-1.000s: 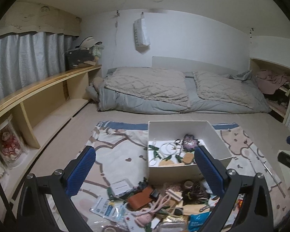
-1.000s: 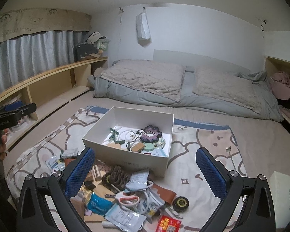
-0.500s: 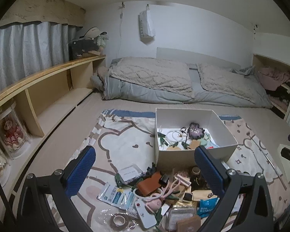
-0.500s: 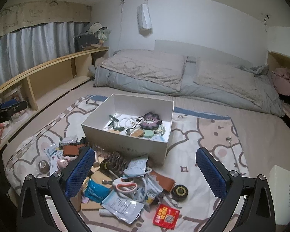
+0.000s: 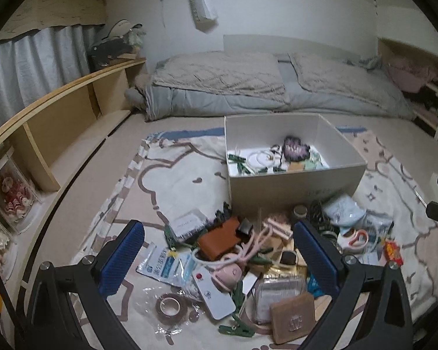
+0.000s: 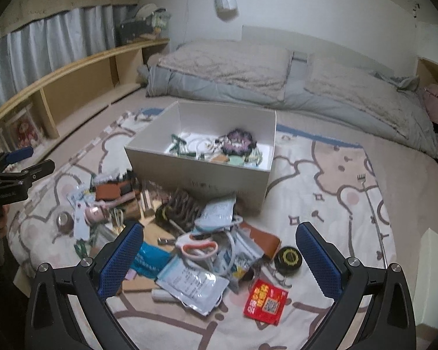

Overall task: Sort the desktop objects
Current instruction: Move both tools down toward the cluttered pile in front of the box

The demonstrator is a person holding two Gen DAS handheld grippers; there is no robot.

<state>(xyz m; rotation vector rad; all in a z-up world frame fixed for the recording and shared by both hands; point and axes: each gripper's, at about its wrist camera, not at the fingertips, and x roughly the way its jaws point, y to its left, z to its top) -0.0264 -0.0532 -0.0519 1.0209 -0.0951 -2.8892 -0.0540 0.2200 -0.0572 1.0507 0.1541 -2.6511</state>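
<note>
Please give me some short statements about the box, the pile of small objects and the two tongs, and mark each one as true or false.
1. The white box is empty. False: it already holds several small items.
2. Both tongs, left and right, are open and hold nothing. True.
3. The red packet lies inside the box. False: it lies on the blanket, in front of the box.
4. The white remote lies in the pile outside the box. True.
</note>
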